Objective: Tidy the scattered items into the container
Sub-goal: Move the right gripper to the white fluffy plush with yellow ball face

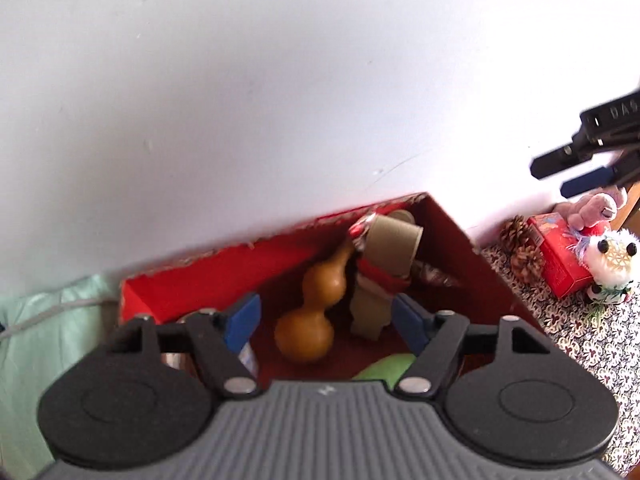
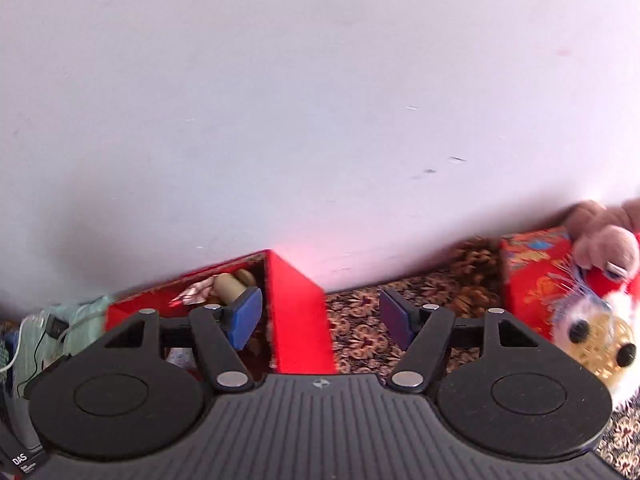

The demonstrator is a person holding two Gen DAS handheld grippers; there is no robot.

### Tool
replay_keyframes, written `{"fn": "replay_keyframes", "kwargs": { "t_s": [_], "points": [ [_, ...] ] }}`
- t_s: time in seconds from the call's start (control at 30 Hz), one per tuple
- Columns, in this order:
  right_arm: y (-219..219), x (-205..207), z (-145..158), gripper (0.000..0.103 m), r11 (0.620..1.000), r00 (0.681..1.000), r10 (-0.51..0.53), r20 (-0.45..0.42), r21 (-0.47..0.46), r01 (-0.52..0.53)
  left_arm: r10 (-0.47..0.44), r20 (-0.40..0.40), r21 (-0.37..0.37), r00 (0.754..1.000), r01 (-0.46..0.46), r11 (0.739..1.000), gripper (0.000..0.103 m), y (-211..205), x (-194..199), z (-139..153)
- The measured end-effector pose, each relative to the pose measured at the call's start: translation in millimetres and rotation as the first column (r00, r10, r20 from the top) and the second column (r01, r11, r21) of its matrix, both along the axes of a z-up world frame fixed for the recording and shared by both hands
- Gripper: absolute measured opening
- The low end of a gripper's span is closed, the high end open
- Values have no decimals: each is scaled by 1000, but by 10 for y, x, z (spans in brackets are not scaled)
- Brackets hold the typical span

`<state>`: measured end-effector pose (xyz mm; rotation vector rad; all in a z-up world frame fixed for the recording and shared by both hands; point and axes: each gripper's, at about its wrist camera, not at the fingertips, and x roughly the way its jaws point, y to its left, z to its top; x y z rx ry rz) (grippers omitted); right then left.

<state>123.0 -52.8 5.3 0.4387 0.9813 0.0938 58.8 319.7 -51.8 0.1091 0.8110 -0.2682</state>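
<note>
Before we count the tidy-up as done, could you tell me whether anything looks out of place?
Yes. Several items sit outside the red box, on the patterned cloth to its right: pine cones, a small red carton and plush toys. The box's back rim looks frayed. Both claws, left and right, are open and empty.

Green item (image 1: 386,366) in the box (image 1: 460,240) mostly hidden behind left gripper body, type unclear. Can (image 1: 176,360) and carton (image 1: 249,356) largely covered by left finger. Right gripper (image 1: 568,178) cut by frame edge. Plush (image 2: 592,332) cropped right, blurred.
</note>
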Motion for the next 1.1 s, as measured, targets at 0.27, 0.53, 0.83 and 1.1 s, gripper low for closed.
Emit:
{"fn": "replay_keyframes", "kwargs": {
  "t_s": [0.27,0.53,0.83,1.1],
  "points": [
    [-249,-415,-144,68,994,996,-88,30,-69,90,-15,-107,-7,994,14,1000,53,-155,109,-158],
    [-763,-597,-313,59,972,971,-235,33,24,234,-135,57,-10,989,136,991,53,-892,-49,268],
    [-1465,-711,-241,61,964,965,-247,86,-76,253,-227,-60,-23,972,226,974,68,-2075,-196,-31],
    [-2094,-780,-470,73,957,957,-289,0,36,289,-348,-136,-49,927,345,937,82,-2891,-202,-278]
  ]
}}
